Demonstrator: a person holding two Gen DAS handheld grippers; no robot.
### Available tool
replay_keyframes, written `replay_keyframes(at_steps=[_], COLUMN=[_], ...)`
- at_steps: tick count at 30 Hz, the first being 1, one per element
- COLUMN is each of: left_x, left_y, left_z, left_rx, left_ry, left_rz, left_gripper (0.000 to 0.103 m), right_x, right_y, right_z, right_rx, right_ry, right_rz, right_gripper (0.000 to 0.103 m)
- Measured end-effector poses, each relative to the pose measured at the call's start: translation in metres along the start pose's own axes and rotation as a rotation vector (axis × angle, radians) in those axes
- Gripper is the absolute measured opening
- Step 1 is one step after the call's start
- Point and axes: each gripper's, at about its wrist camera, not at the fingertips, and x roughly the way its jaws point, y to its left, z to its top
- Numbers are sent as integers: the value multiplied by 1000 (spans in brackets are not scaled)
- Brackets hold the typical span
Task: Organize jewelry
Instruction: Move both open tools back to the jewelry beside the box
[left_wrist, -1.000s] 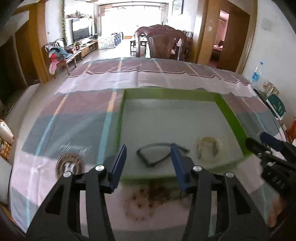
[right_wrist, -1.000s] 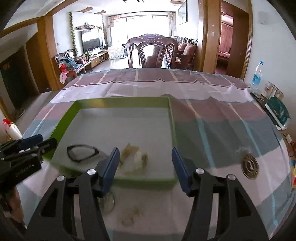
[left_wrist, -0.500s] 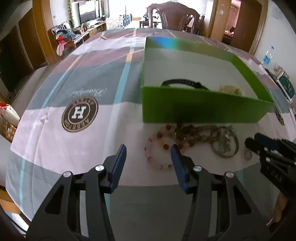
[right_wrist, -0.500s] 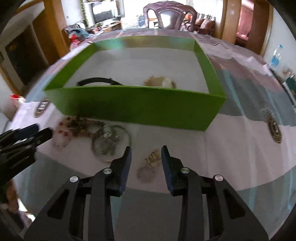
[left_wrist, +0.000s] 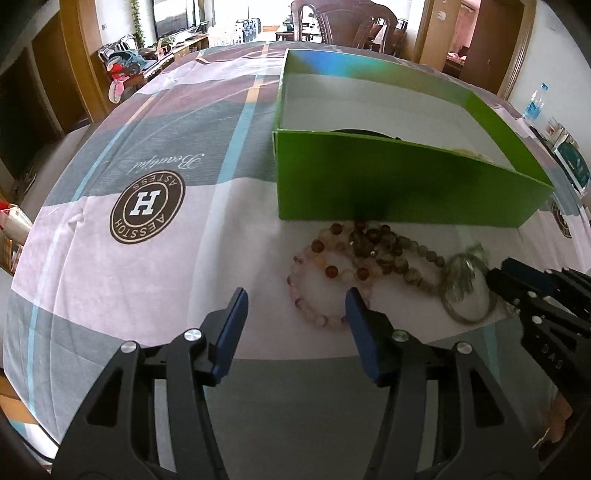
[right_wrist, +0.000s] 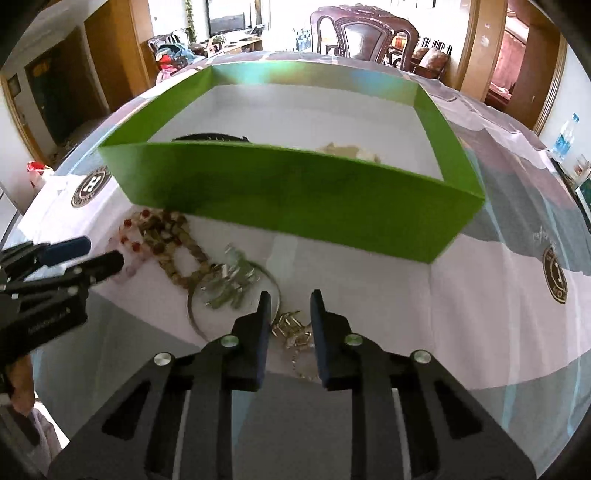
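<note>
Green box (right_wrist: 295, 199) wall stands beyond both jaws, beaded bracelets (left_wrist: 354, 258) and silver bangle (right_wrist: 229, 284) piled before it; left gripper (left_wrist: 295, 314) open wide, right gripper (right_wrist: 290, 317) part-open around gold chain (right_wrist: 291, 328).

Matt green cardboard box (right_wrist: 295, 192), glossy beads (left_wrist: 343, 258)

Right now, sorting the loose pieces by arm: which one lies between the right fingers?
The small gold chain piece, between the right gripper fingers. The silver hoop lies just left; the beaded bracelets farther left.
</note>
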Motion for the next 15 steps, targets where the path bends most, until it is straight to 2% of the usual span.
replay_keyframes(at_steps=[3,7,10,12,13,15], left_x=[0,0,-2,-5,-6,-9], left_y=[-1,-4,-8,-13,-16,-18], left_z=[-3,-5,-7,-11,-12,-15], left_rx=[6,18,36,54,59,67], left_ry=[9,13,20,27,29,28], left_rz=[-7,-11,-32,-59,-67,-72], left_gripper=[55,55,55,55,55,55], right_x=[-6,-26,-43,-47,-47,-45], right_y=[-13,-46,-77,-88,-91,-89], right_z=[-8,-18,-20,-22,-24,-31], right_rx=[25,126,223,252,260,254], right_ry=[1,-39,-72,-78,-71,-49], right_rz=[-4,-7,4,-22,-29,-8], right_gripper=[22,23,24,24,26,35])
